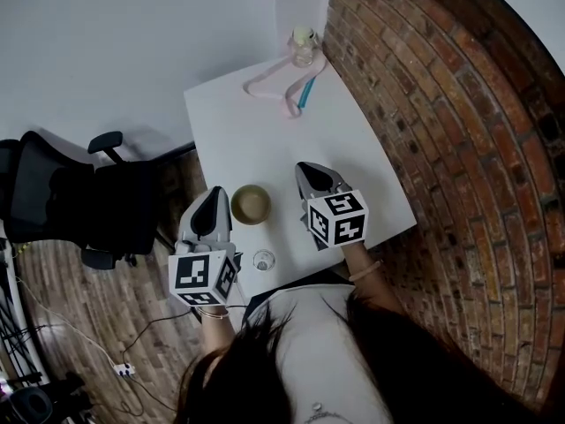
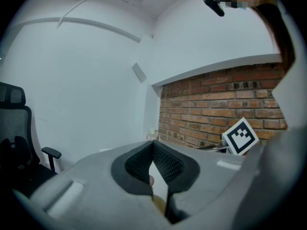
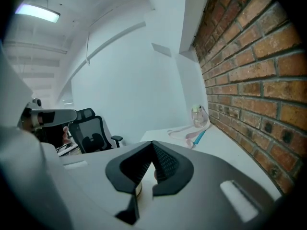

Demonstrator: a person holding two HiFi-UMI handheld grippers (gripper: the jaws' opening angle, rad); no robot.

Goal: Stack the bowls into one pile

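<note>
Head view shows my left gripper (image 1: 213, 198) just left of the bowl (image 1: 251, 204), jaws pinched together on nothing. The bowl sits alone on the white table (image 1: 265, 122). No second bowl lies loose, so I judge the pile made, though I cannot count its layers. Right of the bowl, my right gripper (image 1: 309, 173) is likewise closed and empty.

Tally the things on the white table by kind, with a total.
Olive-brown round bowl (single or stacked, cannot tell): 1
Small clear glass vessel: 1
Clear lidded bottle: 1
Pink looped strap: 1
Teal pen-like stick: 1
Total: 5
</note>
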